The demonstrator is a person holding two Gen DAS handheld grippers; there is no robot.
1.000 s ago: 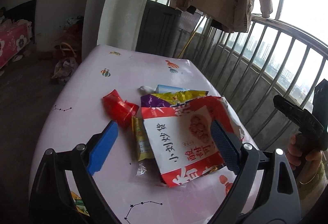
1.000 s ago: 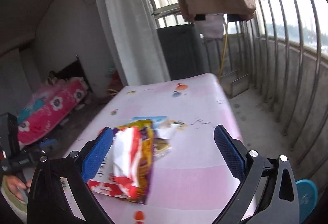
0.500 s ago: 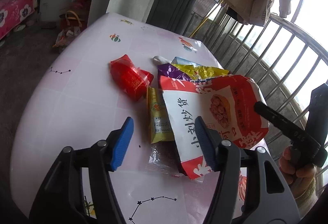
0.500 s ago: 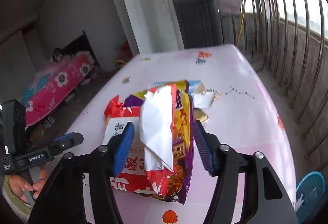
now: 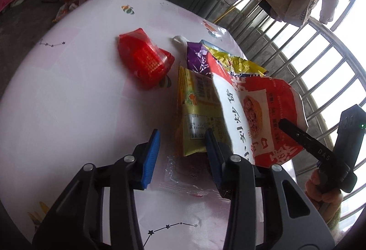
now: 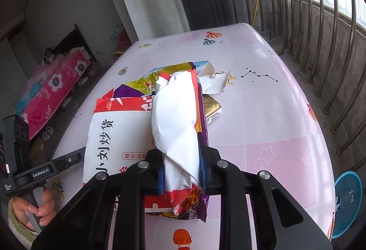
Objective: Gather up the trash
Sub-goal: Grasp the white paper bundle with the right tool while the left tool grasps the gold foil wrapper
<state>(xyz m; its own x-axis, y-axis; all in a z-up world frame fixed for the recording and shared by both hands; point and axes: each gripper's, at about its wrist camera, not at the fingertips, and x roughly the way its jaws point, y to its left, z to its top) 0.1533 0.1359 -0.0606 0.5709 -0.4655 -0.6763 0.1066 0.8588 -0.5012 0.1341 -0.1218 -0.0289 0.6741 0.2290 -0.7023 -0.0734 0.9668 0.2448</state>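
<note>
While we scan the left wrist view, the left gripper (image 5: 180,154) sits lower centre, jaws partly apart and just been closing, with a clear plastic wrapper (image 5: 183,178) on the table (image 5: 68,101) between them, pads not pressing it. We see a yellow packet (image 5: 196,108) just beyond the tips, a red wrapper (image 5: 144,60) upper left, and the big red-and-white snack bag (image 5: 258,113) at right. All look light, crinkly and slippery; we judge pinching a flat edge works best. The clear film is hard to make out.

In the right wrist view, the right gripper (image 6: 181,170) at lower centre has just been closing and is clamped on the bag's upstanding white fold (image 6: 176,122). The bag's near end is hidden by the jaws.
</note>
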